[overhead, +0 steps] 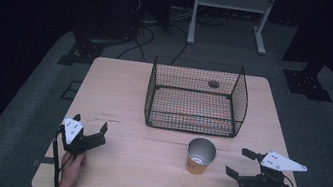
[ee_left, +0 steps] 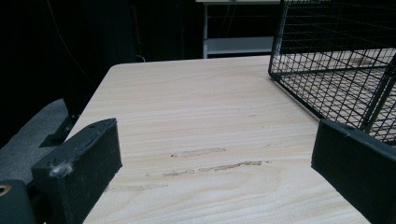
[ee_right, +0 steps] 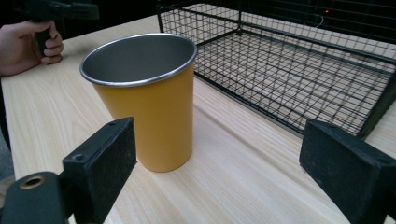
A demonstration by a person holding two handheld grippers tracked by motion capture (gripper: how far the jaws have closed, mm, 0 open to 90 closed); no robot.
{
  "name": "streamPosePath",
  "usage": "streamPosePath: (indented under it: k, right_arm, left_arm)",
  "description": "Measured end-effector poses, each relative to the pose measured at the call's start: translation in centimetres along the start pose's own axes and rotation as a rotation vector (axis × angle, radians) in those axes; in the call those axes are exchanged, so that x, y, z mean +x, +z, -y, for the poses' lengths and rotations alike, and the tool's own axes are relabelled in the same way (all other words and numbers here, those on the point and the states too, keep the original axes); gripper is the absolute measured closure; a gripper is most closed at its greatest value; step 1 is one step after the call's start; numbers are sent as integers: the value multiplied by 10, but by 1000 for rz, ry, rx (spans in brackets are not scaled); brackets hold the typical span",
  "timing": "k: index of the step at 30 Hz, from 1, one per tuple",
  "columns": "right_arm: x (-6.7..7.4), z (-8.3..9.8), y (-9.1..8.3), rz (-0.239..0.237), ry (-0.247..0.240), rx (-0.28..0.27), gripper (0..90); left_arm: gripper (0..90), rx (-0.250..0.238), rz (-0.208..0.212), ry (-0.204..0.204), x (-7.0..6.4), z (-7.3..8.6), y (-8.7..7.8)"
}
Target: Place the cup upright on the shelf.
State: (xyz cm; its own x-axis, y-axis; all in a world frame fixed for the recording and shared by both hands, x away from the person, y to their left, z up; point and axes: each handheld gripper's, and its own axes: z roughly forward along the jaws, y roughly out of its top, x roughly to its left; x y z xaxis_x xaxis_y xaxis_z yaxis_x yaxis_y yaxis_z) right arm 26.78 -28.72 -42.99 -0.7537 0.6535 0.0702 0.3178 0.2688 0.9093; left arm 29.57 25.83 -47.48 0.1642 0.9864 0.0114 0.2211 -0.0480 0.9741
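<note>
A yellow cup point(overhead: 200, 156) with a steel inside stands upright on the wooden table point(overhead: 117, 101), just in front of a black wire basket point(overhead: 196, 97). My right gripper point(overhead: 239, 162) is open, to the right of the cup and pointing at it. In the right gripper view the cup point(ee_right: 148, 100) stands a little ahead of the left jaw, with the basket point(ee_right: 299, 60) behind it. My left gripper point(overhead: 91, 127) is open near the table's front left, nothing between its jaws. The left gripper view has bare table ahead and the basket's corner point(ee_left: 336, 60) at the right.
The basket holds nothing that I can see. A small round hole point(overhead: 213, 84) is in the tabletop behind the basket. A white metal frame point(overhead: 230, 12) and cables stand on the dark floor beyond the table. A hand point(ee_right: 28, 44) holds the left gripper across the table.
</note>
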Motion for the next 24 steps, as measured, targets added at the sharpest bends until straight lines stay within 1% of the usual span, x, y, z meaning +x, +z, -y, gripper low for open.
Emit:
streamPosePath:
  k: [1, 8, 10, 13, 24]
  right_arm:
    - [1, 0, 1, -4, -3, 3, 88]
    - [3, -2, 5, -19, -7, 11, 74]
    - [4, -2, 9, -32, -6, 24, 63]
    - [6, -3, 11, -35, -8, 29, 26]
    - [14, -10, 24, -80, -26, 43, 20]
  left_arm:
    - [8, 0, 0, 0, 0, 0, 0]
    - [8, 0, 0, 0, 0, 0, 0]
    - [8, 1, -1, -1, 0, 0, 0]
    - [8, 0, 0, -3, 0, 0, 0]
    - [8, 0, 1, -3, 0, 0, 0]
